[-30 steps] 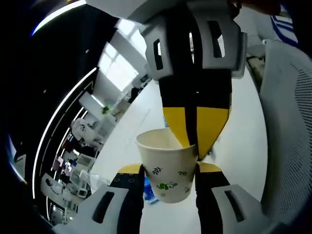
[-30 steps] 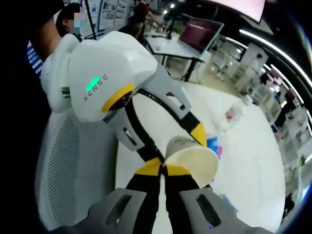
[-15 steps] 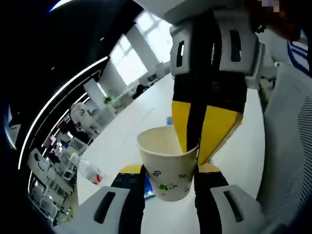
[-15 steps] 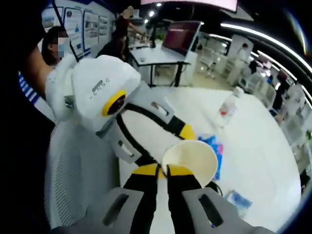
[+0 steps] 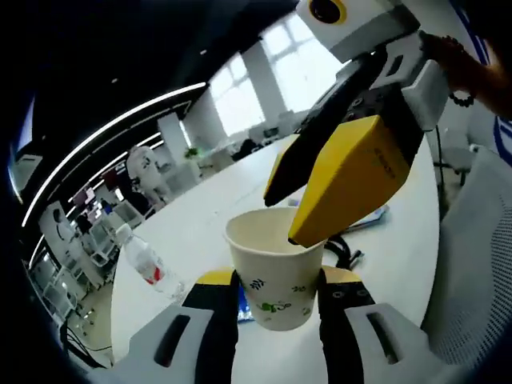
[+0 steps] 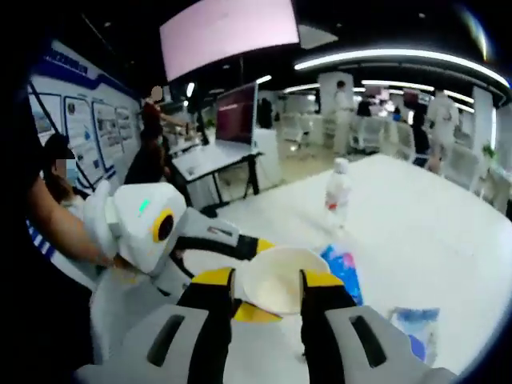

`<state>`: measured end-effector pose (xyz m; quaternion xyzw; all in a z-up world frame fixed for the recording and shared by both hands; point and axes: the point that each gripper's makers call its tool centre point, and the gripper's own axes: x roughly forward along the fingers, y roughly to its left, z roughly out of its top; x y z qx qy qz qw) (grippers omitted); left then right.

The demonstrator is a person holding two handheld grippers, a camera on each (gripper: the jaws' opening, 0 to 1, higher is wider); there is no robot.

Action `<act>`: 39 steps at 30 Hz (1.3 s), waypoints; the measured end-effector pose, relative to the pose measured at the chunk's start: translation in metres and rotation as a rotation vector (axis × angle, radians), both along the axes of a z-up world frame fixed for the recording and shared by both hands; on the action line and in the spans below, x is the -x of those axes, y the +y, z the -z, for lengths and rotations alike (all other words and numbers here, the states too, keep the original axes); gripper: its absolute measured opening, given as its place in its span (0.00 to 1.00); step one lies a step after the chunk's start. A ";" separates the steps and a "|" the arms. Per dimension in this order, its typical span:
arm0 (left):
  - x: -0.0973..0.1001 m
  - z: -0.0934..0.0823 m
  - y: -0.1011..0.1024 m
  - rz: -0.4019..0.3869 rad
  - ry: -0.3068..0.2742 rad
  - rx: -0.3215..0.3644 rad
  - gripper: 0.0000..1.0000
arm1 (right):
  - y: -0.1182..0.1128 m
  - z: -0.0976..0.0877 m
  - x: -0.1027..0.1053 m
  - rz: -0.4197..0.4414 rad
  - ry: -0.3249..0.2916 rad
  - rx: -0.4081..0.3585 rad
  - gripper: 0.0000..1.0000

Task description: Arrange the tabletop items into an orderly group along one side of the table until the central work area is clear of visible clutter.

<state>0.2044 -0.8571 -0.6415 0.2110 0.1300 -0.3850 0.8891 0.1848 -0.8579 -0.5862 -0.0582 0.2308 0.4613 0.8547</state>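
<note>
Two tools are seen at one paper cup, white with small green leaf prints, which is held above the white worktop. In the left gripper view the left tool is closed on the cup, its yellow-tipped jaws pressed against the cup's two sides. From above and to the right of the cup, the right tool reaches down to it, one yellow jaw tip dipped inside the rim. Half a second ago that tool stood almost upright over the cup with both jaws pinching the rim; it is now tilted well over and seen from the side, so its grip on the rim cannot be told from this view.

In the right gripper view the right tool is opened about as wide as the cup, with one jaw on either side of the cup's open mouth; earlier its jaws were nearly together at the rim. Whether the cup is actually being squeezed cannot be told. The left tool is seen to the left of the cup, its white body gripped by a hand.

Beyond the cup, a clear plastic bottle with a red label is stood on the worktop. A blue and pink packet lies just beside the cup, and another blue packet is seen farther right of it.
</note>
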 end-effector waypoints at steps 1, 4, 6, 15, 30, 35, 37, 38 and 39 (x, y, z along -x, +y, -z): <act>0.000 0.000 0.000 -0.001 0.002 0.003 0.36 | 0.000 0.000 0.000 0.004 0.000 -0.002 0.34; -0.001 0.000 -0.001 -0.007 0.009 0.014 0.36 | -0.004 0.002 -0.003 0.026 0.009 -0.022 0.40; -0.002 0.002 -0.001 -0.012 0.009 0.010 0.36 | -0.005 0.004 -0.003 0.036 0.020 -0.034 0.45; -0.014 0.001 0.007 -0.100 0.105 0.172 0.36 | -0.015 0.010 -0.004 0.104 0.040 -0.077 0.64; -0.057 -0.018 0.024 -0.171 0.056 0.199 0.37 | -0.037 0.031 -0.003 0.202 0.062 -0.073 0.86; -0.072 -0.020 0.028 -0.196 0.045 0.200 0.37 | -0.048 0.034 -0.006 0.240 0.054 -0.098 0.91; -0.079 -0.020 0.029 -0.201 0.045 0.207 0.37 | -0.051 0.036 -0.008 0.246 0.050 -0.098 0.91; -0.083 -0.020 0.030 -0.204 0.042 0.207 0.37 | -0.053 0.038 -0.009 0.251 0.044 -0.093 0.91; -0.085 -0.020 0.030 -0.205 0.038 0.206 0.37 | -0.056 0.040 -0.010 0.259 0.038 -0.085 0.92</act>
